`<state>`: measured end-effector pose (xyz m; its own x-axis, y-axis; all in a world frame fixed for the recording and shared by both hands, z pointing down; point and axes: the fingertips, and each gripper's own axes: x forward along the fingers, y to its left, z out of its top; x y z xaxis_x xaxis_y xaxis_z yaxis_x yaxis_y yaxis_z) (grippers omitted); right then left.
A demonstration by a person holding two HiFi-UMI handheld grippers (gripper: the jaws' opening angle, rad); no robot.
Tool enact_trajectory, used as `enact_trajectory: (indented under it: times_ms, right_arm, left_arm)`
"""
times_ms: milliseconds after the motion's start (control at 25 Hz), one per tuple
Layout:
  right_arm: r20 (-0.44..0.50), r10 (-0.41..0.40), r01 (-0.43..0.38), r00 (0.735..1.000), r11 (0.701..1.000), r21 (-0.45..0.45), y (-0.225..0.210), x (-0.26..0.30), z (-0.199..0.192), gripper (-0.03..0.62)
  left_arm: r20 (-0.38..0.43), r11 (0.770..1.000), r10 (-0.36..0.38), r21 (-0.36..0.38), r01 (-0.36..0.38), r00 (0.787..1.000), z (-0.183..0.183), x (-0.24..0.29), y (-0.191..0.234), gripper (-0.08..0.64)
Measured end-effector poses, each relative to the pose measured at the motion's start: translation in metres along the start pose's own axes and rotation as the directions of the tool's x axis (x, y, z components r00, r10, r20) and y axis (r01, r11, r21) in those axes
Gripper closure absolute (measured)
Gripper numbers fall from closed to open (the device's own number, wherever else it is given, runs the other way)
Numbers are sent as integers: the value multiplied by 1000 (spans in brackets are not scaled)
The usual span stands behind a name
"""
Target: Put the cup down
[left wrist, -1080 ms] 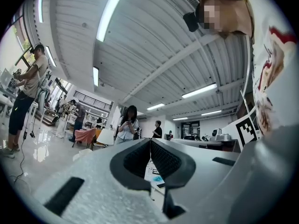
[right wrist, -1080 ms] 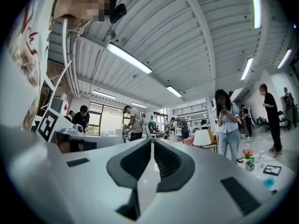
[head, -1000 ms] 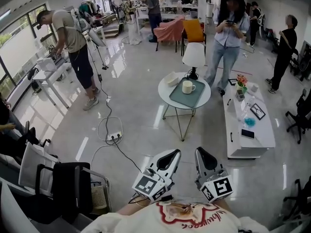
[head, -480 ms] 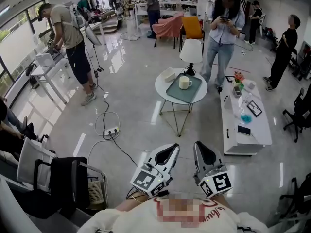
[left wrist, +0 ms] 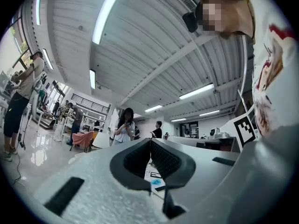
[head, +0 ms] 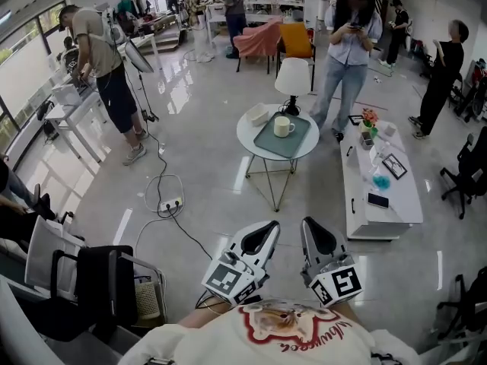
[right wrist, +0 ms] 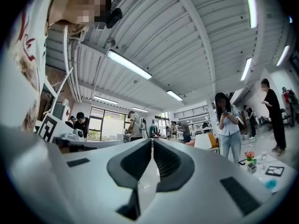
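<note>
- Head view: the left gripper (head: 265,232) and the right gripper (head: 313,231) are held side by side close to the person's chest, noses pointing forward over bare floor.
- The cup (head: 283,127) is in neither. It stands upright on a green tray (head: 266,141) on the round table (head: 245,138), well apart from both grippers, with a white lamp (head: 292,77) just behind it.
- By my reading the cup is already set down, so there is nothing to release from here.
- If it has to be handled again, the first need is to walk up to the table. The cable on the floor lies to the left of the straight line there.
- Left gripper view: the left gripper (left wrist: 150,143) has its jaws closed pad to pad with nothing between them. It looks up at ceiling and distant people, not at the cup.
- Right gripper view: the right gripper (right wrist: 153,144) is likewise closed and empty (only the room shows past its tips).
- For a clean pick, I would open one gripper only once it is near the table. I would then come at the cup's wall on the side away from the handle and keep the cup upright over the tray.
</note>
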<state>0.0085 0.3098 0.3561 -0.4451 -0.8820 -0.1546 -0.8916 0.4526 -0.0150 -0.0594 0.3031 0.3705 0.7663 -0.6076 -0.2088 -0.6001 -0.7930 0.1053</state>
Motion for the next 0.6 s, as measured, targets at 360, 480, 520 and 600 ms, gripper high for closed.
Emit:
enact_trajectory:
  times_ms: [360,480,520,600]
  right_arm:
    - [1,15,-15,1000,1000,-9,-1,-1,2,554]
    - [2,18,-18,1000,1000,-9,-2,0,2,554]
    - [2,18,-18,1000,1000,-8,-3,0,2,554]
    - [2,19,-19,1000,1000,-7,-4,1,2,554]
  left_arm:
    - [1,1000,-5,6,5,1000,0,4,-5,543]
    - [1,1000,2,10,-2,1000,1,6,-3,543]
    - [1,1000,2,11,-2,1000,1,7,-3,543]
    - [1,1000,-2,12,2,1000,1,8,-3,543]
